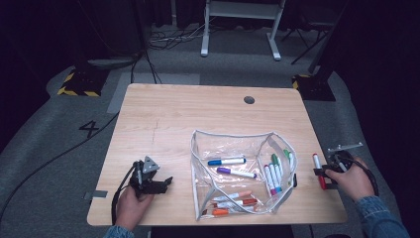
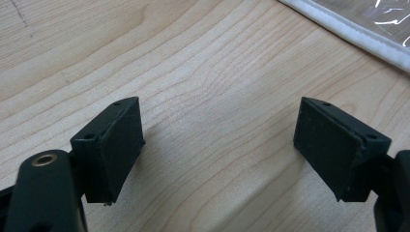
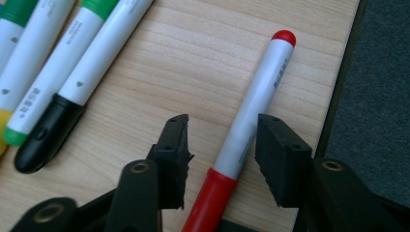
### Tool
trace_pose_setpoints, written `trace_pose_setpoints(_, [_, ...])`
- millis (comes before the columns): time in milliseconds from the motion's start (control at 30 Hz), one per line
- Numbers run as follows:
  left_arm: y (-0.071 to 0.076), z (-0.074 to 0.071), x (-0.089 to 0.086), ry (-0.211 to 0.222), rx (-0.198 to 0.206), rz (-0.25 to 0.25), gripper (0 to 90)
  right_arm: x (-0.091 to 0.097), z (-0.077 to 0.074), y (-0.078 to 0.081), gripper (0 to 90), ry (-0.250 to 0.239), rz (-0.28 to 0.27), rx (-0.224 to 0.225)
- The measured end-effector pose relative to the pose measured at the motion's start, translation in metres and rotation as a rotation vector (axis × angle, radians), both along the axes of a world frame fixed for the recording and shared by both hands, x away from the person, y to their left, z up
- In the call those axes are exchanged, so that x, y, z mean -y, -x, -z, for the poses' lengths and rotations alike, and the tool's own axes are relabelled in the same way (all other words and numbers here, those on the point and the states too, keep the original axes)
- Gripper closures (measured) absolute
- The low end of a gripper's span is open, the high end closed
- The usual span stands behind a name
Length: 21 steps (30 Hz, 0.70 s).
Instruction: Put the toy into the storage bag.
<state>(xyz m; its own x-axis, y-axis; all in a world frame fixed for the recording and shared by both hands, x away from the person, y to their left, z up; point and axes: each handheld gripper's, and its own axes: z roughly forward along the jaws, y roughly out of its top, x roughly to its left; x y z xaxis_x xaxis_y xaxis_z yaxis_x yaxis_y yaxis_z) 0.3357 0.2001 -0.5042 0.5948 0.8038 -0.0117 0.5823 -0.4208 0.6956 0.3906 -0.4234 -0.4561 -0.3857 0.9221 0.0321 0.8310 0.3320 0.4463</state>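
A: What is shown on the table (image 1: 168,114)?

B: A light wooden top is seen, with a dark round hole (image 1: 249,99) near its far edge. A clear pouch (image 1: 241,173) is laid open on it, toward the near right.

A: And beside the pouch?

B: A red marker (image 1: 318,170) is seen lying flat on the bare wood near the right edge, just apart from the pouch. Strips of grey tape (image 1: 96,194) are stuck at the near left edge.
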Motion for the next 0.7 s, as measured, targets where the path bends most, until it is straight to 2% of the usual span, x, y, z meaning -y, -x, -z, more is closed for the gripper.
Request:
trace_pose_setpoints(133, [0.000, 0.000, 0.000, 0.000, 0.000, 0.001, 18.2, -0.004, 0.005, -0.007, 70.0, 0.048, 0.019, -0.022])
trace_pose_setpoints(200, [0.000, 0.000, 0.000, 0.000, 0.000, 0.000, 18.2, -0.006, 0.008, -0.009, 76.9, 0.042, 0.058, -0.038])
trace_pose_setpoints(267, [0.000, 0.000, 0.000, 0.000, 0.000, 0.000, 18.2, -0.008, 0.007, -0.010, 76.9, 0.062, 0.080, -0.060])
trace_pose_setpoints(333, [0.000, 0.000, 0.000, 0.000, 0.000, 0.000, 18.2, -0.009, 0.004, -0.009, 77.0, 0.050, 0.088, -0.068])
trace_pose_setpoints(500, [0.000, 0.000, 0.000, -0.001, 0.000, 0.001, 18.2, -0.012, -0.016, -0.005, 77.0, 0.021, 0.047, -0.033])
trace_pose_setpoints(700, [0.000, 0.000, 0.000, 0.000, 0.000, 0.000, 18.2, -0.018, -0.049, 0.002, 77.0, -0.013, -0.019, 0.011])
